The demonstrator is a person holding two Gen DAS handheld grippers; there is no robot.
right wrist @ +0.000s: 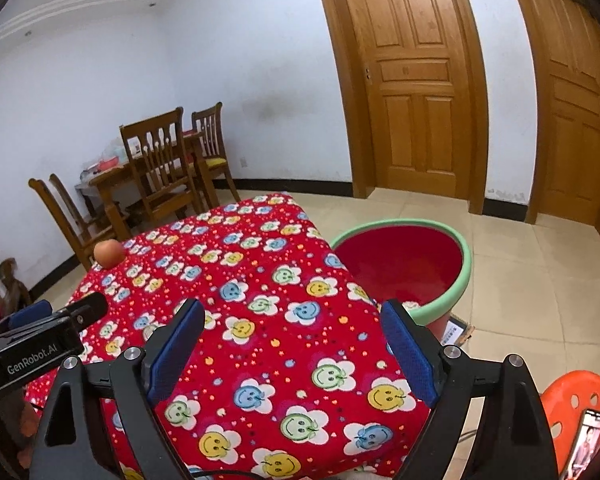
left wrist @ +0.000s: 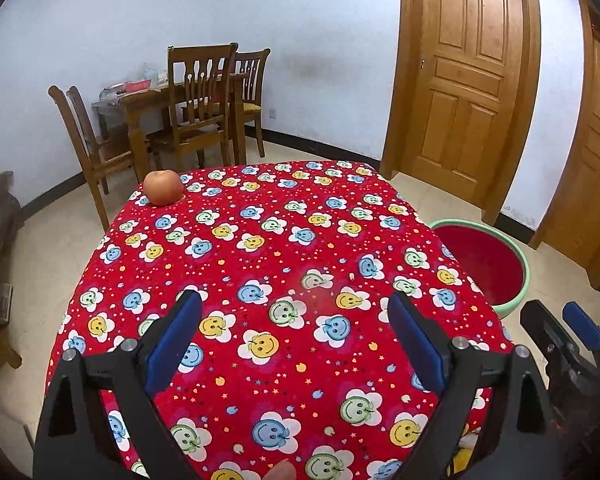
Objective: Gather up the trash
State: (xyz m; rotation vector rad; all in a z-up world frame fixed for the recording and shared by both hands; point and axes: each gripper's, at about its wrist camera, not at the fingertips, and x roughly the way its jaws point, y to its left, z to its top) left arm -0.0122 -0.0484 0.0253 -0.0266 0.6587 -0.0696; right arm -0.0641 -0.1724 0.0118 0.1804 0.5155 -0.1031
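A red-orange apple [left wrist: 163,187] sits at the far left corner of the table with the red smiley-flower cloth [left wrist: 284,264]; it also shows in the right wrist view [right wrist: 109,253]. A red basin with a green rim [right wrist: 404,268] stands on the floor by the table's right side, with something pale at its bottom; it also shows in the left wrist view [left wrist: 482,264]. My left gripper [left wrist: 296,308] is open and empty above the table's near half. My right gripper [right wrist: 292,320] is open and empty above the table's near right corner.
A wooden dining table with several chairs [left wrist: 188,112] stands at the back left. Two wooden doors [left wrist: 464,76] are in the far wall. An orange plastic stool [right wrist: 576,400] with a phone on it is at the near right. Tiled floor surrounds the table.
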